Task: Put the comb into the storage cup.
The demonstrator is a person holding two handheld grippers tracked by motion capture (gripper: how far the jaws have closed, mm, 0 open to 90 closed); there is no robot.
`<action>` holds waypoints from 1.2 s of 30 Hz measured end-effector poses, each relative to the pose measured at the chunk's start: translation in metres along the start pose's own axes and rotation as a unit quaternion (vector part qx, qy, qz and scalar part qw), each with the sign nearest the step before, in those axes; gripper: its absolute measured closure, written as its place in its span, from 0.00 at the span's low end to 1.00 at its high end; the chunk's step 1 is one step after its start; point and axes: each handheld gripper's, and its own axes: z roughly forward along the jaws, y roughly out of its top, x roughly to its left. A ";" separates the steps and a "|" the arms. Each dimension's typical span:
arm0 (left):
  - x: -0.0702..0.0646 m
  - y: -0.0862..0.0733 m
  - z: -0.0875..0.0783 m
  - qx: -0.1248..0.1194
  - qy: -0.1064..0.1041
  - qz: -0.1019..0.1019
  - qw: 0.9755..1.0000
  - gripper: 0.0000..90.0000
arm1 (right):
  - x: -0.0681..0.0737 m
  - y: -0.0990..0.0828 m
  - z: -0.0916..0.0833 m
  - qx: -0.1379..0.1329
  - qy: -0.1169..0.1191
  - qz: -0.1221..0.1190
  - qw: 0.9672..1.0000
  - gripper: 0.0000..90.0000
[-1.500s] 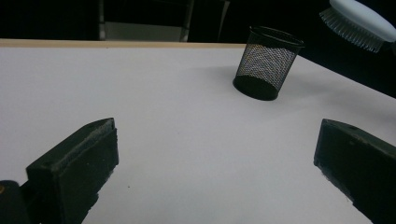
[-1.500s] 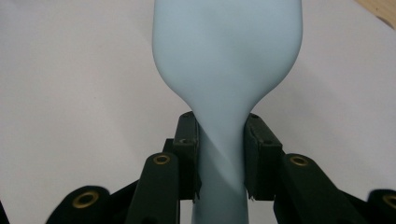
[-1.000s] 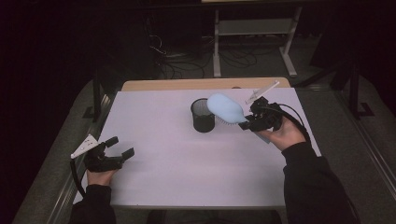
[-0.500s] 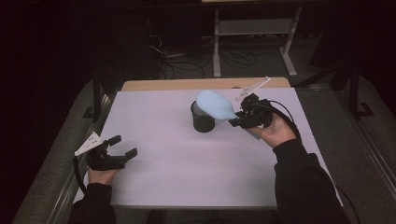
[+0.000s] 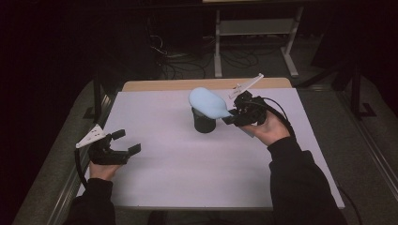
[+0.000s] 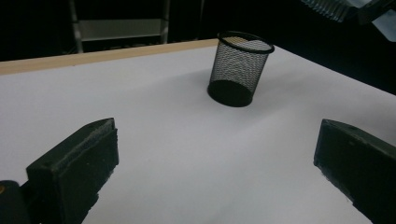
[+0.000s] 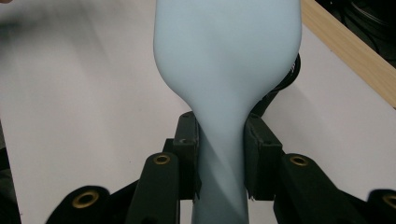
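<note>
A: Where was the pale blue, pear-shaped soft balloon (image 5: 209, 103)?

B: Pinched by its narrow neck between the jaws of the right gripper (image 5: 231, 118), its wide end hanging right above the black wire-mesh cup (image 5: 204, 123) on the white table (image 5: 187, 178).

A: What had changed?

B: A second earlier the balloon was to the right of the cup; since then the hand had carried it leftward over the rim. I'd judge it was about to be lowered in, though whether it already touched the rim I couldn't tell.

A: And the left gripper (image 5: 123, 142)?

B: Spread wide with nothing between the jaws, a little higher than before, well apart from the cup.
</note>
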 end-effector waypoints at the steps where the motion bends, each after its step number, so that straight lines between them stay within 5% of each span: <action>1: -0.001 0.002 0.001 -0.001 -0.003 0.000 1.000 0.00 | 0.001 0.001 0.001 -0.002 0.000 -0.002 1.000 0.77; 16: -0.010 0.033 0.016 -0.002 -0.028 0.007 1.000 0.00 | 0.008 0.011 0.005 -0.019 0.007 -0.014 1.000 0.77; 36: -0.017 0.045 0.046 0.034 -0.048 -0.013 0.998 0.00 | 0.017 0.026 0.014 -0.049 0.016 -0.026 0.998 0.77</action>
